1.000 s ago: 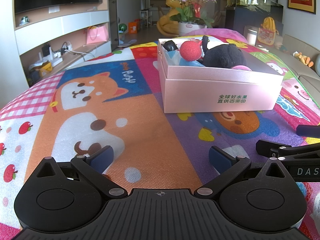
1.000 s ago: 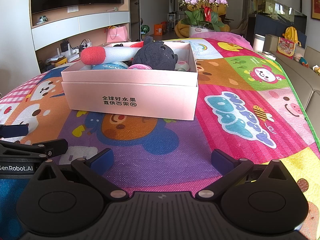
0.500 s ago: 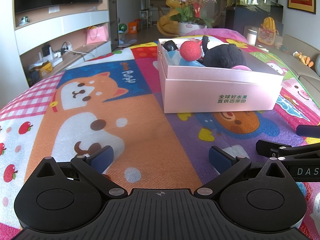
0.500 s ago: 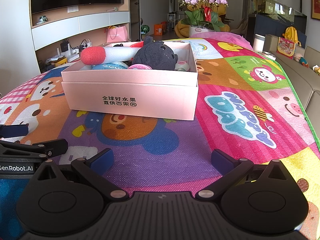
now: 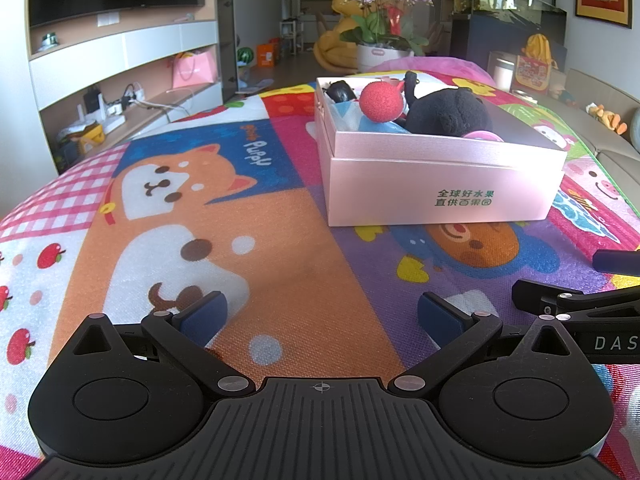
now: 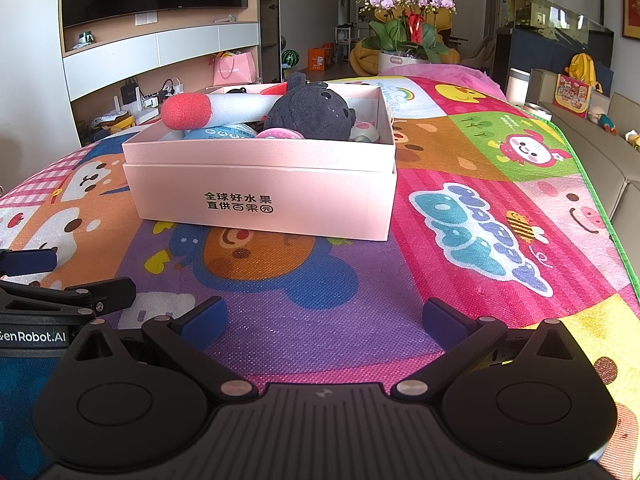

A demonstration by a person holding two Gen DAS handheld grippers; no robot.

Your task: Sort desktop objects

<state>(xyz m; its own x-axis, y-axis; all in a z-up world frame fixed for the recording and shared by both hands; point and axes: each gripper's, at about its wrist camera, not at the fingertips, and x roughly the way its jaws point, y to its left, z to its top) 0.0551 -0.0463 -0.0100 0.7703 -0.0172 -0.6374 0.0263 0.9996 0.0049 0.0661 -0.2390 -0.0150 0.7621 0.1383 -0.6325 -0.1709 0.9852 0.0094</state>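
My left gripper (image 5: 322, 314) spread apart and empty low over the play mat (image 5: 280, 248), my right gripper (image 6: 323, 316) likewise apart beside it, pink box (image 6: 260, 196) mid-mat holding black plush toy (image 6: 308, 112), red-tipped foam stick (image 6: 188, 110)

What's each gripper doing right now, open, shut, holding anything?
Left gripper: jaws open, holding nothing, above the play mat.
Right gripper: jaws open, holding nothing.

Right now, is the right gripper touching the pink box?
Apart. The right wrist view shows bare mat between the right gripper and the pink box.
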